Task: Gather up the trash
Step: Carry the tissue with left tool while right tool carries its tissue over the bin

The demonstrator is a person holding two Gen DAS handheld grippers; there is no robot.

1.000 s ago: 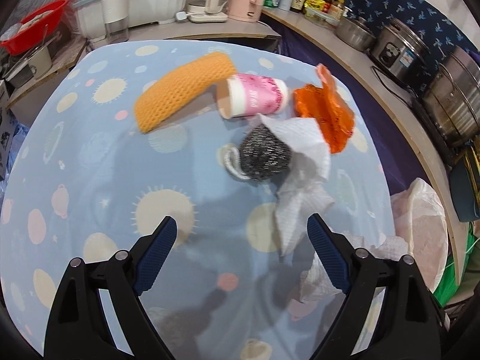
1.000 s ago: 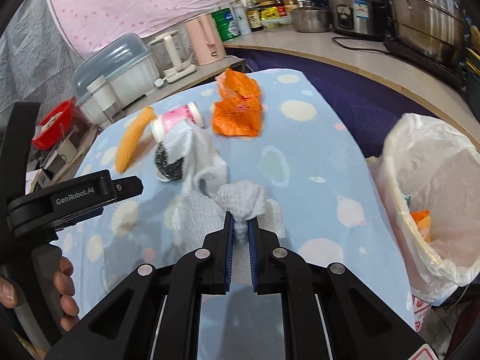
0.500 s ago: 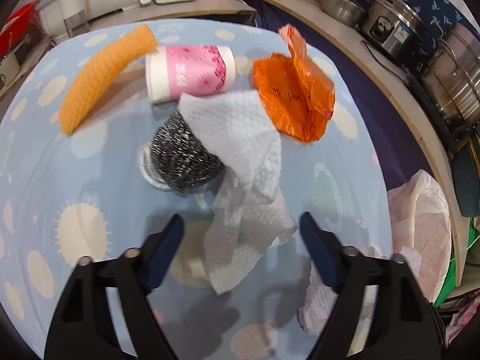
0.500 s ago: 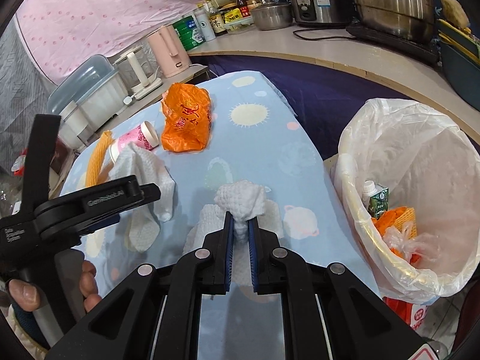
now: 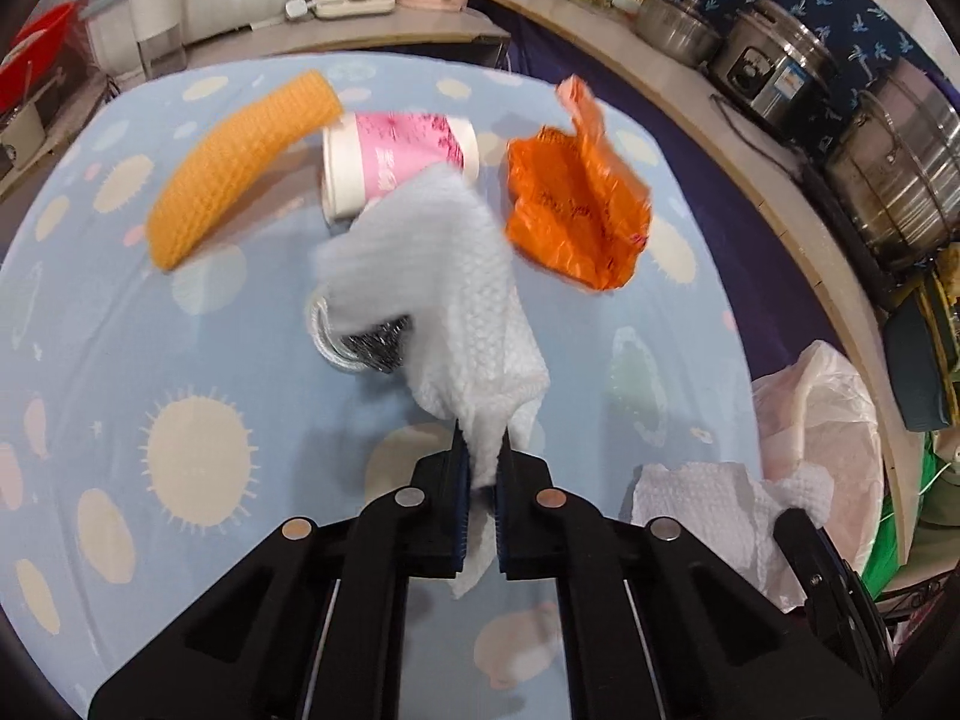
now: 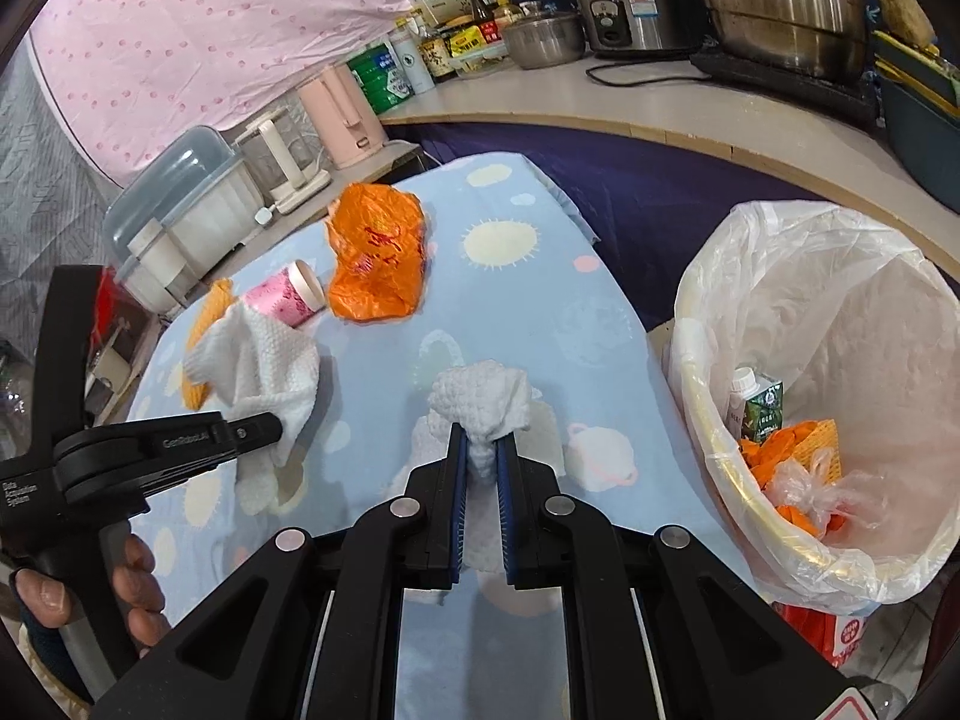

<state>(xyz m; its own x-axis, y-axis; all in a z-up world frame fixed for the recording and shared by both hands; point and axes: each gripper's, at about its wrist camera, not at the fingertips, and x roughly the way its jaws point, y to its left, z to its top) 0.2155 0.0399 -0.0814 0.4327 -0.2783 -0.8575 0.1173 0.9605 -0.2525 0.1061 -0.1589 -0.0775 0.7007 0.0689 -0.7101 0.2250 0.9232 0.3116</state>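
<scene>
Left gripper [image 5: 483, 450] jaws pinching limp white paper towel [image 5: 462, 300], right gripper [image 6: 480, 456] jaws pinching crumpled tissue wad [image 6: 480, 399]

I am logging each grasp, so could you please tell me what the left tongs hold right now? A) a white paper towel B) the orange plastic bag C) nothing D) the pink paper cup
A: the left tongs are shut on a white paper towel, lifted above the steel scourer.

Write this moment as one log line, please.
left gripper: shut on paper towel | right gripper: shut on crumpled tissue | trash bin: beside table
</scene>
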